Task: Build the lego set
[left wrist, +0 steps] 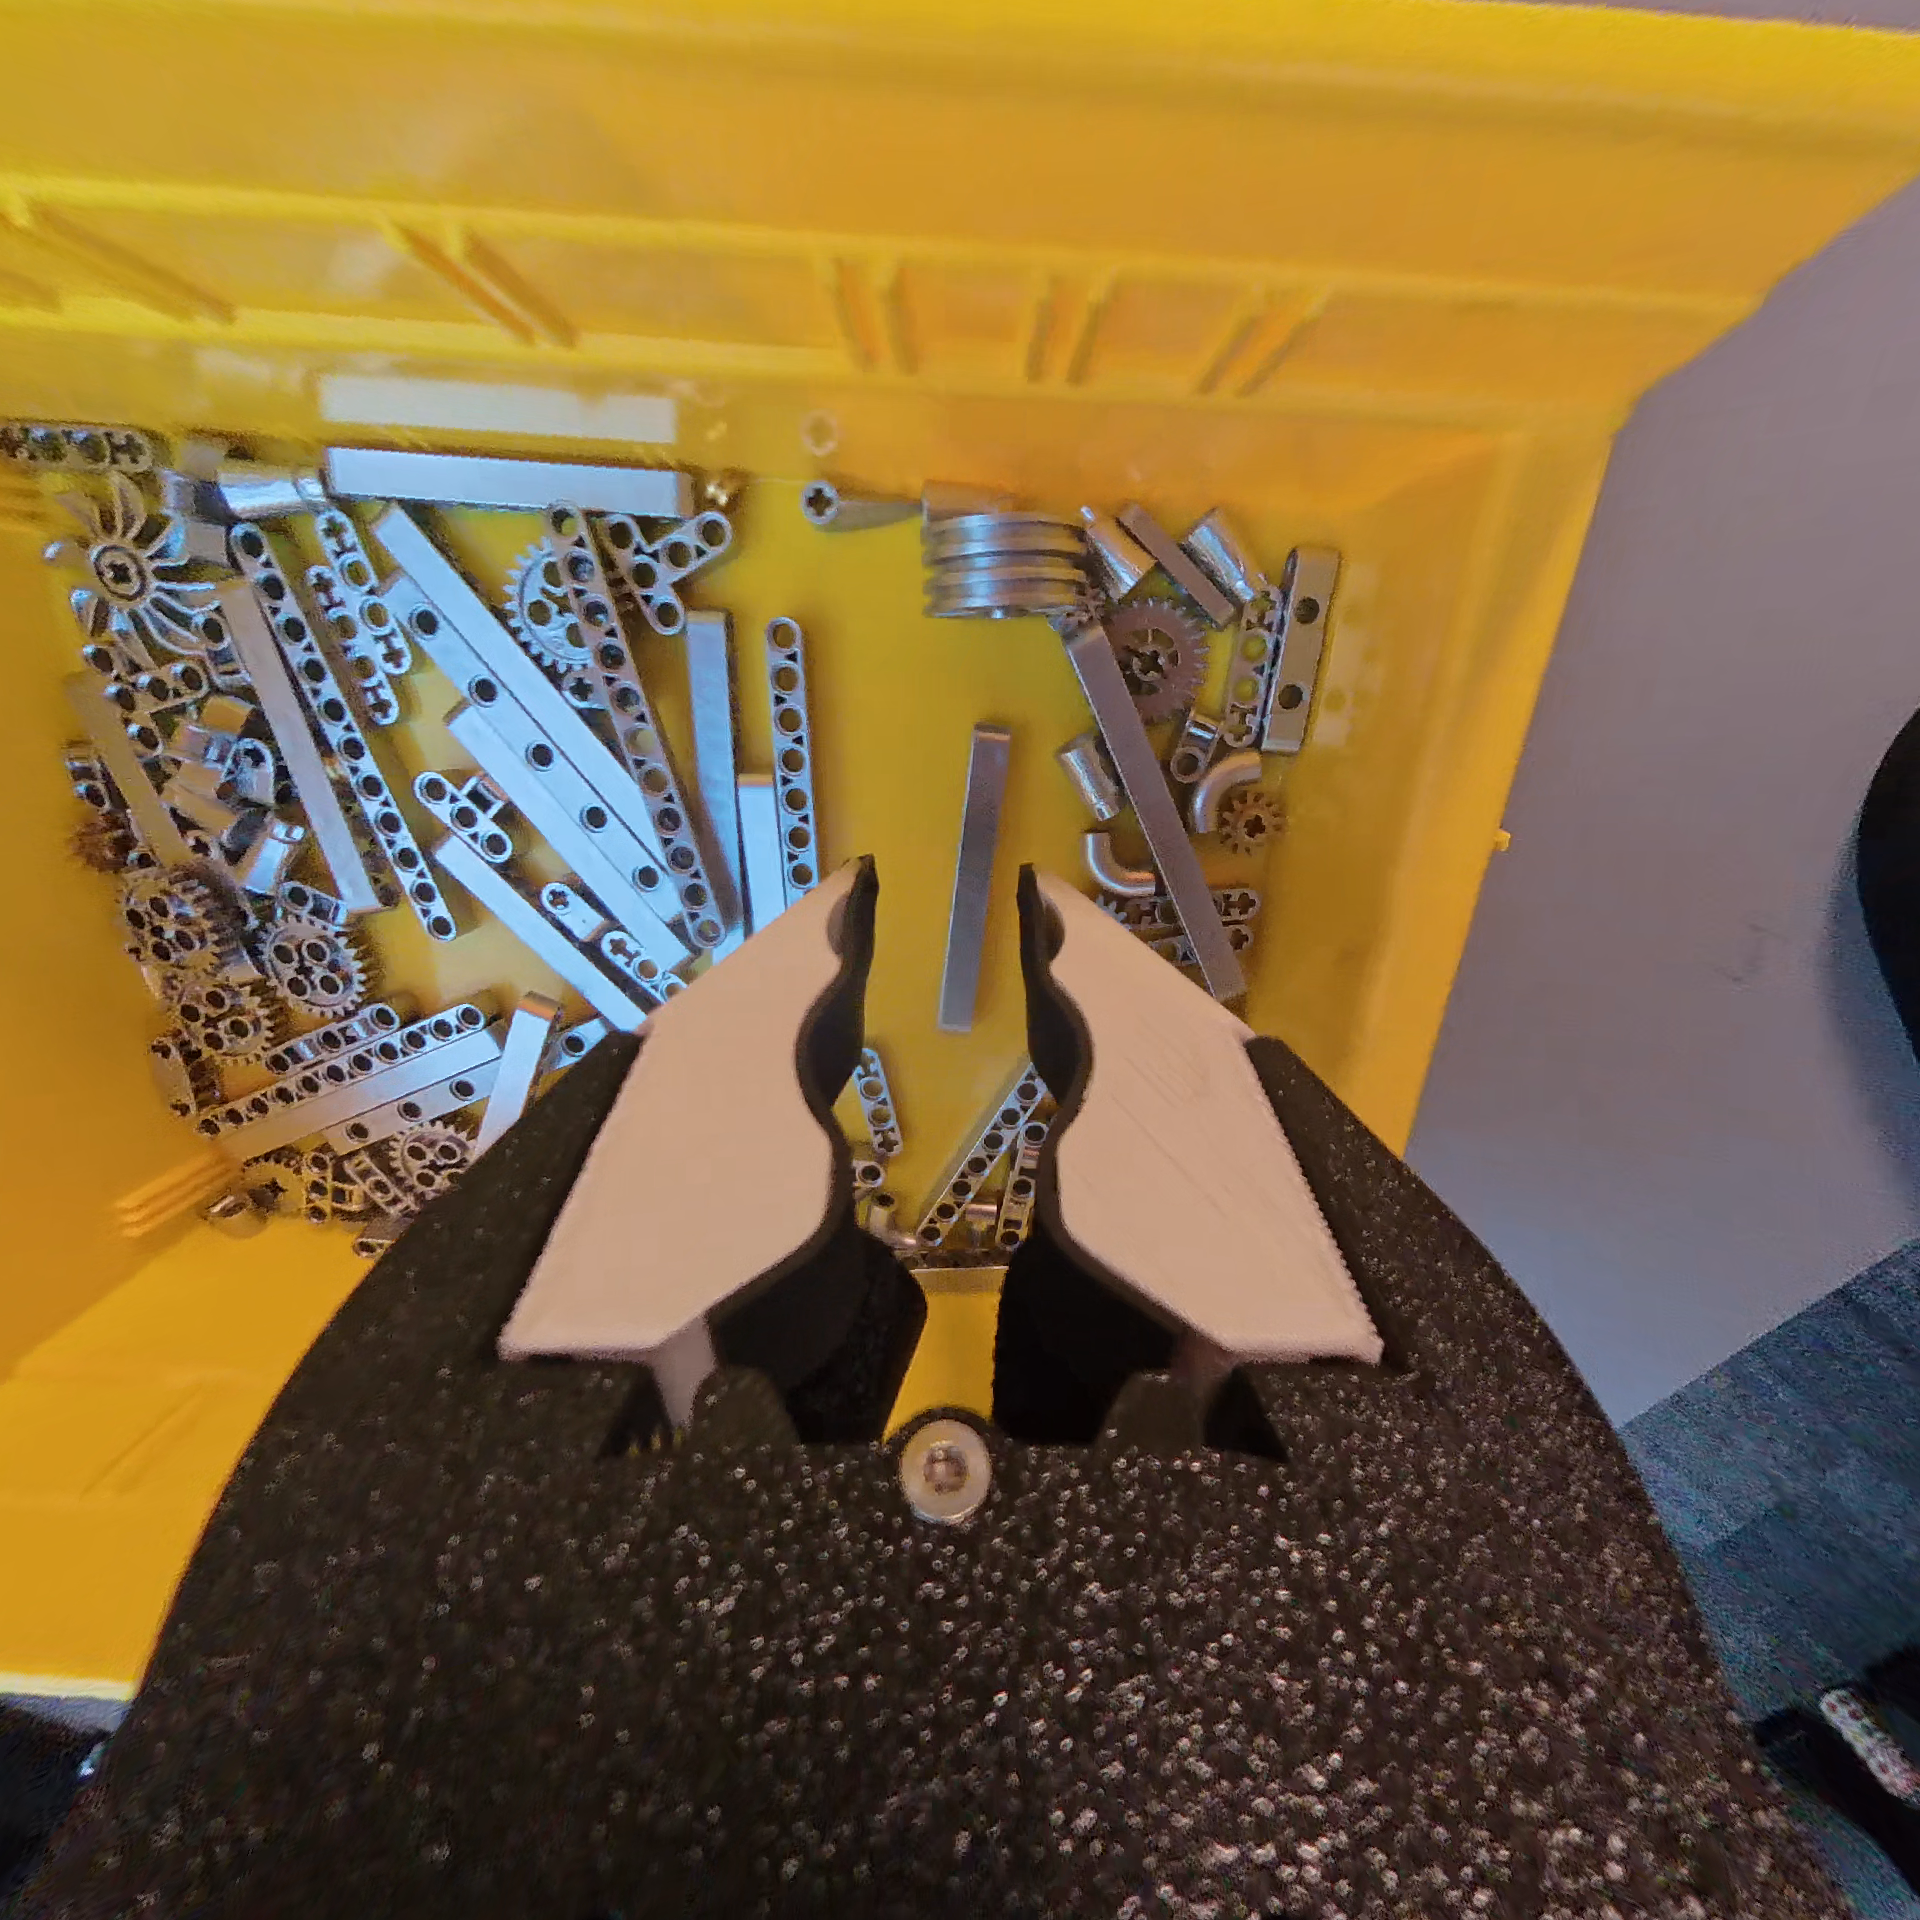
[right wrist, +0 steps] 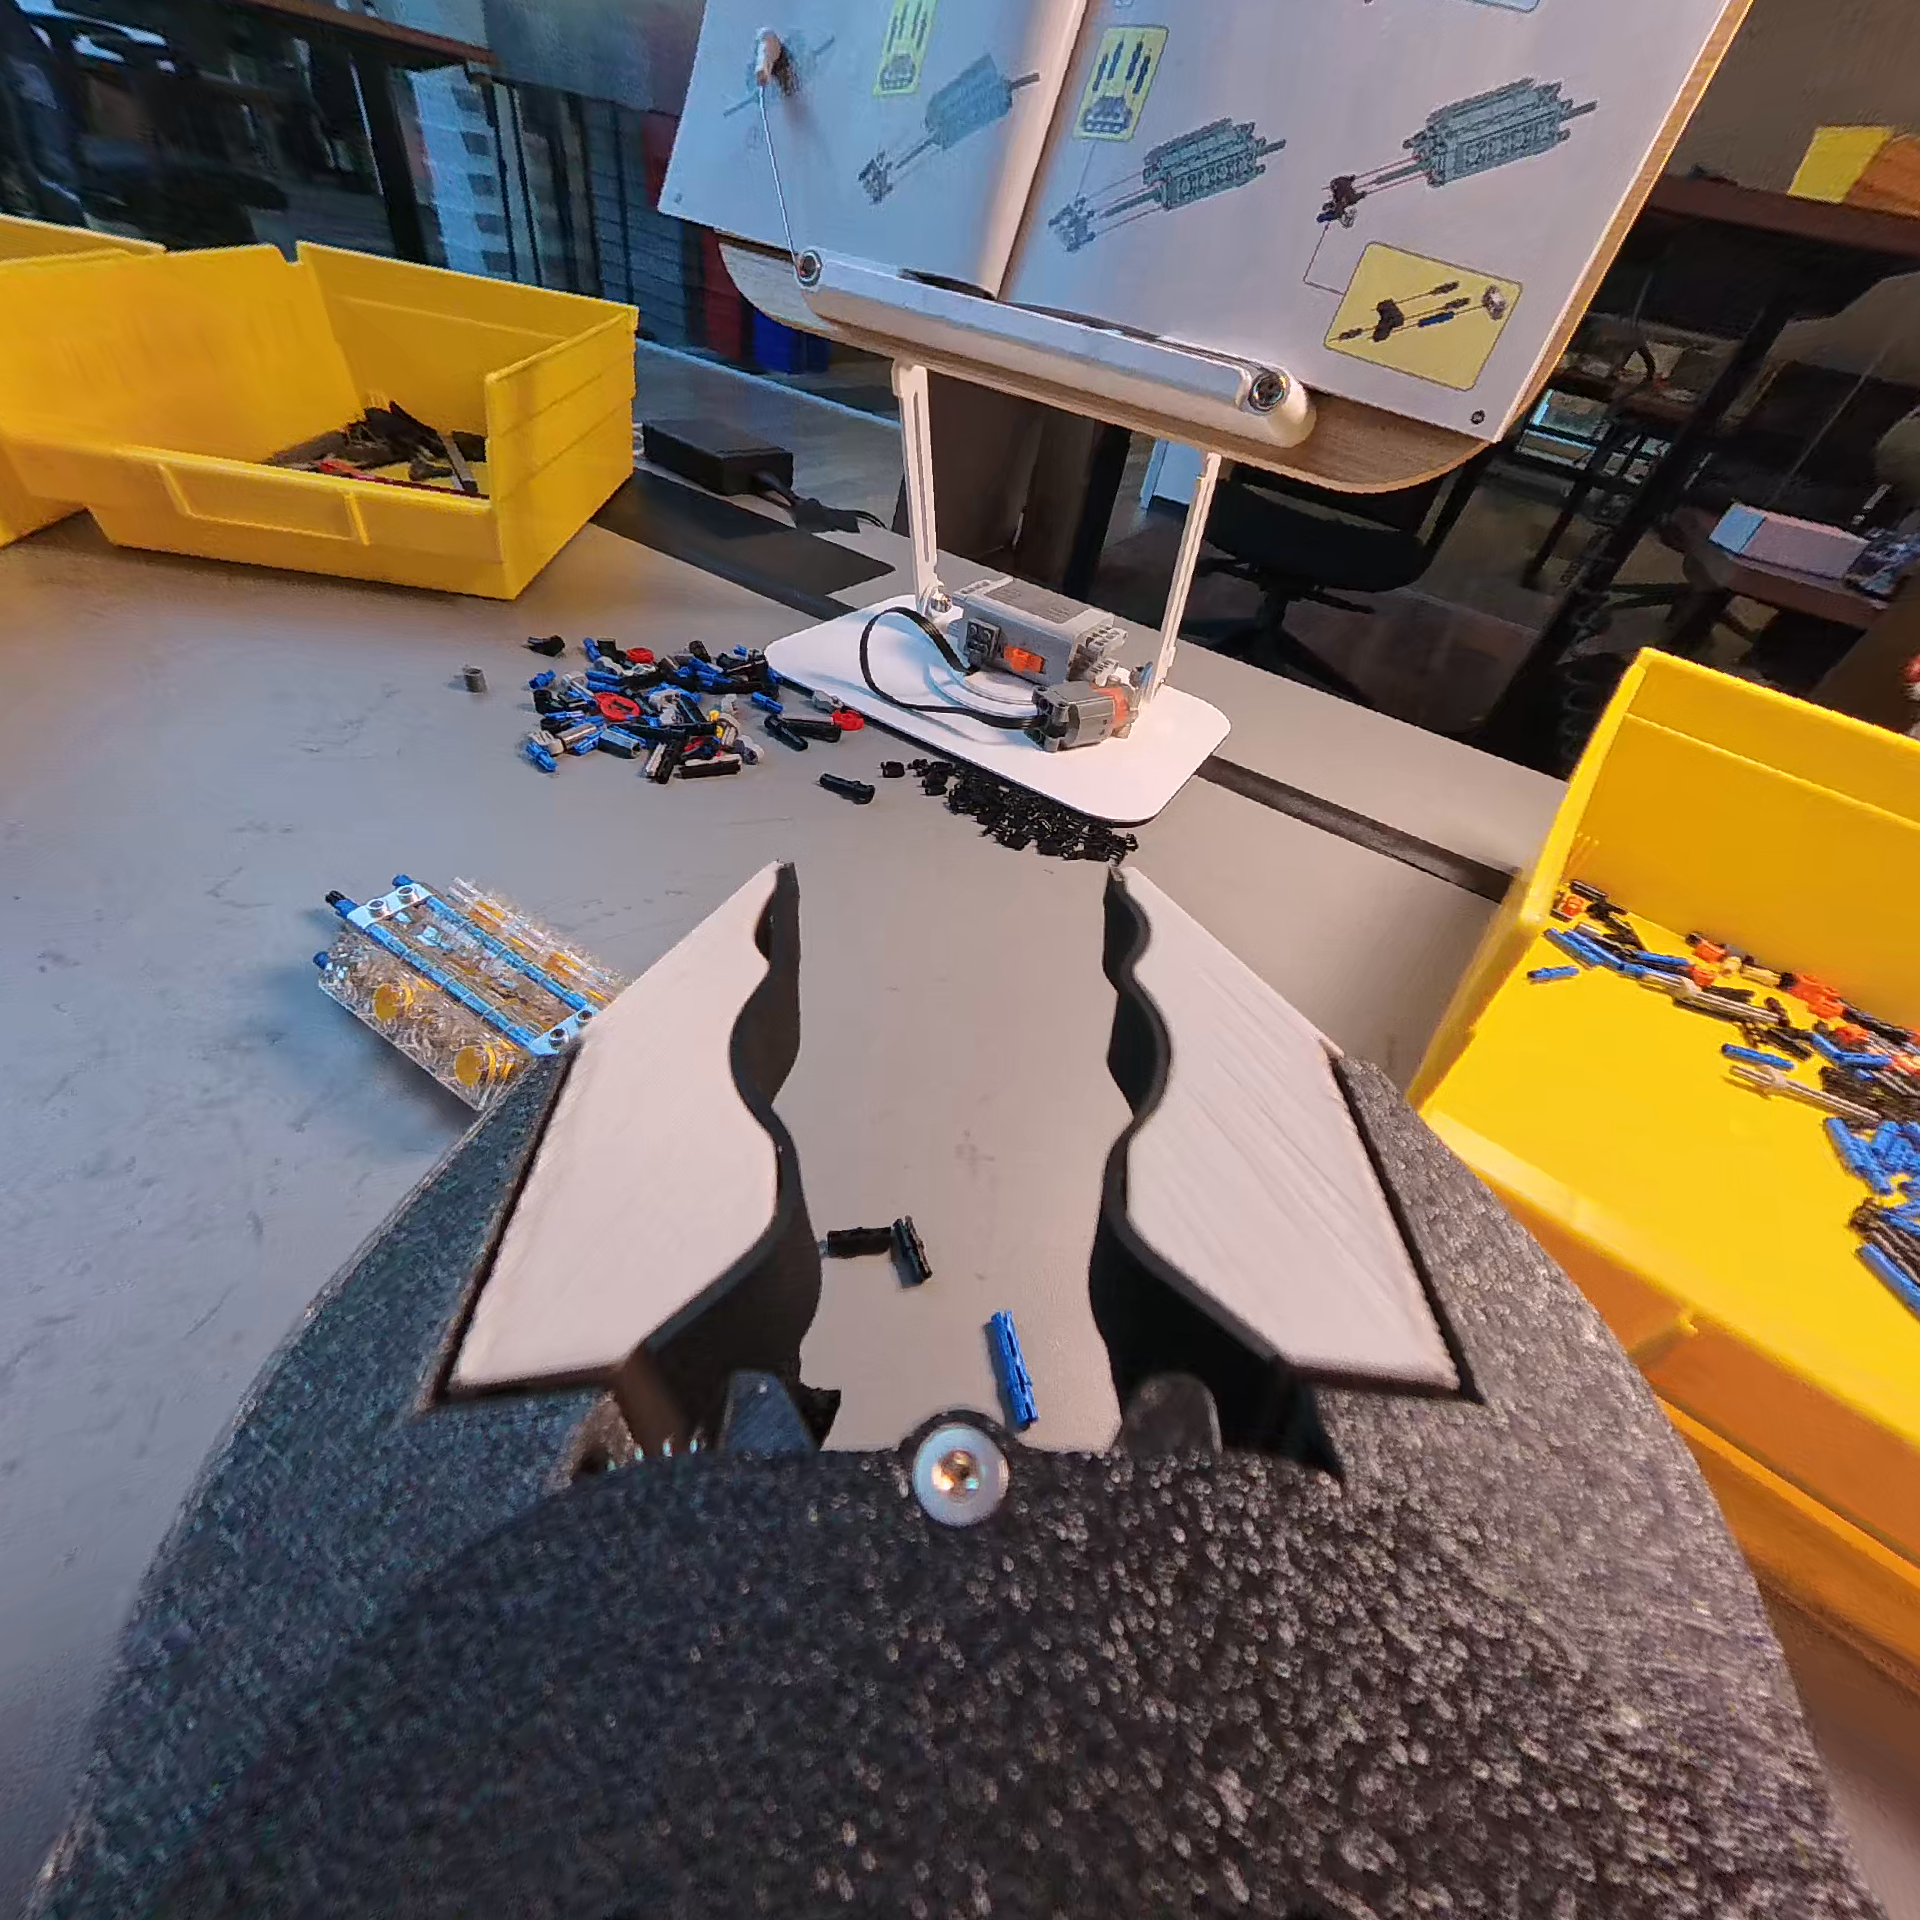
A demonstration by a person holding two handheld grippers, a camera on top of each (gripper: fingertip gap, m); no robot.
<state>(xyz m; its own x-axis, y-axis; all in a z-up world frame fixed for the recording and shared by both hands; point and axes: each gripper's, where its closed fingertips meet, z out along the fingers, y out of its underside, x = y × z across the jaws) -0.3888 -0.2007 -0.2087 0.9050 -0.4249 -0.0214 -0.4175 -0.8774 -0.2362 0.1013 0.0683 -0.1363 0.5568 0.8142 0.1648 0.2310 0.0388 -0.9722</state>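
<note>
Your left tongs (left wrist: 948,883) hang part-open and empty inside the yellow plastic bin (left wrist: 935,260), their tips either side of a plain grey flat bar (left wrist: 975,878) lying alone on the bin floor, apart from the heaps, so it offers itself cleanly. To its left sits a tangle of grey perforated beams and gears (left wrist: 416,790); beyond it, a ribbed grey pulley (left wrist: 1000,566) by the back wall. Your right tongs (right wrist: 951,883) stand wide apart over the grey desk (right wrist: 156,831), holding nothing, with two small black pins (right wrist: 883,1245) and a blue pin (right wrist: 1014,1366) just below. Farther off lie a clear brick assembly with yellow studs (right wrist: 468,977), then loose mixed pins (right wrist: 655,712), and a white stand propping an open instruction booklet (right wrist: 1195,135), tilted toward you.
</note>
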